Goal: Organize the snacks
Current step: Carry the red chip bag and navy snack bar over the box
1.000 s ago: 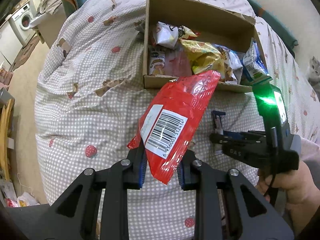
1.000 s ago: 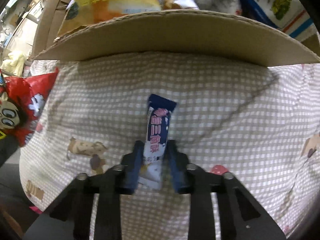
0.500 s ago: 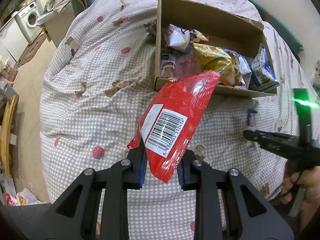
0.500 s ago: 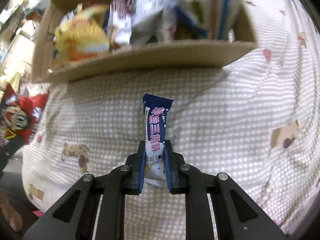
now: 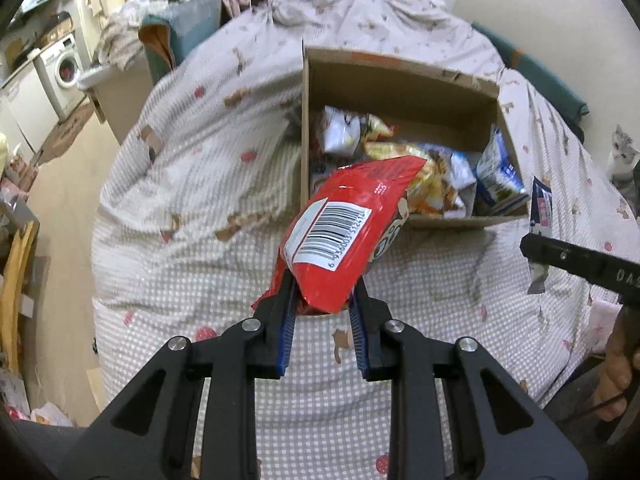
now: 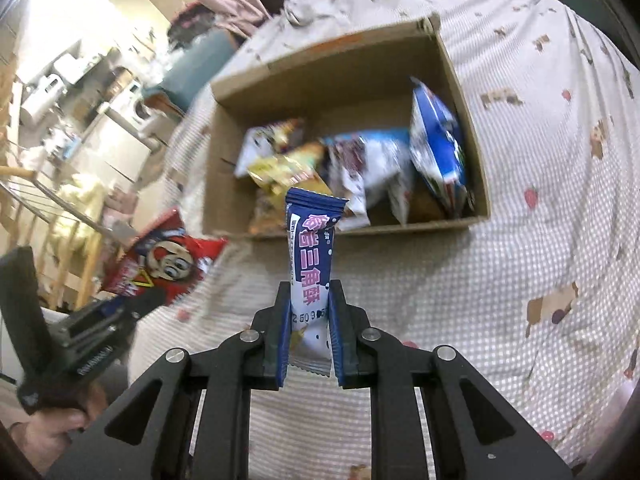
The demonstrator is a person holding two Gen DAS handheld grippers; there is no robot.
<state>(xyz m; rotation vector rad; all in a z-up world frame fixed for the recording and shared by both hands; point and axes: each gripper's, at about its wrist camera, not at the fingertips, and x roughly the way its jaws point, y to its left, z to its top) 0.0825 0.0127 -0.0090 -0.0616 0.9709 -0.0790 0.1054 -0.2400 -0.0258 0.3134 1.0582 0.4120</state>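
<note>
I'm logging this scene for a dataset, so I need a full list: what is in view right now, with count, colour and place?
Glossy red snack bag with barcode label: 1, red, held in left tool above the bedspread.
Slim blue-and-white snack bar wrapper: 1, blue and white, held upright in right tool.
Open brown cardboard box: 1, brown, on the bedspread.
Assorted snack packets: several, yellow, white, blue, inside the box.
Checked bedspread with strawberry prints: 1, beige-white, under the box.
White washing machine: 1, white, far left.
Grey-and-white cat: 1, right edge.
Left tool: 1, black with blue pads, shut.
Right tool: 1, black with blue pads, shut.
</note>
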